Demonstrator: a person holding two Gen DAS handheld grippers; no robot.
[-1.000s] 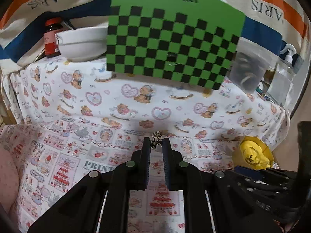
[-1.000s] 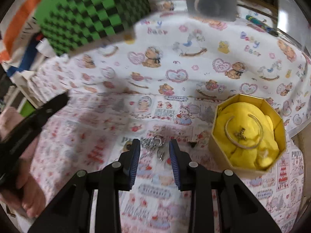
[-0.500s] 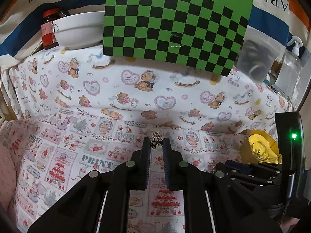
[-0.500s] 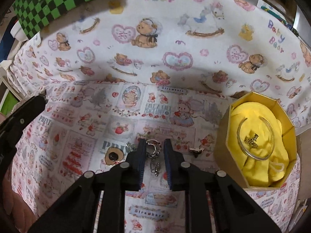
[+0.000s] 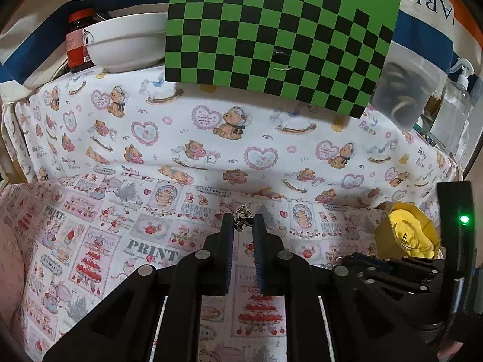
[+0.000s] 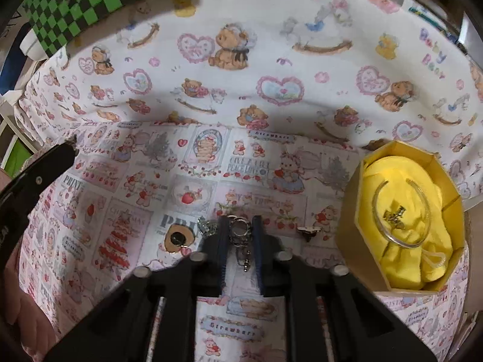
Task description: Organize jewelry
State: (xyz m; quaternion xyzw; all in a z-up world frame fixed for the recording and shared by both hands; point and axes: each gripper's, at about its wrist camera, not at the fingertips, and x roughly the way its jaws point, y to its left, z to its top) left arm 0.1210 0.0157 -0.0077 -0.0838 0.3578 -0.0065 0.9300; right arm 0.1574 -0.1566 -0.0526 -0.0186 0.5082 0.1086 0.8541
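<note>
The printed cloth (image 6: 126, 181) covers the table. On it, the yellow box (image 6: 356, 211) holds a clear bangle (image 6: 380, 235). Just left of the box, the right gripper (image 6: 240, 232) has just closed its jaws onto a silver ring cluster (image 6: 240, 230). Well left of the box, the left gripper (image 5: 243, 226) pinches a small silver charm (image 5: 241, 215).
</note>
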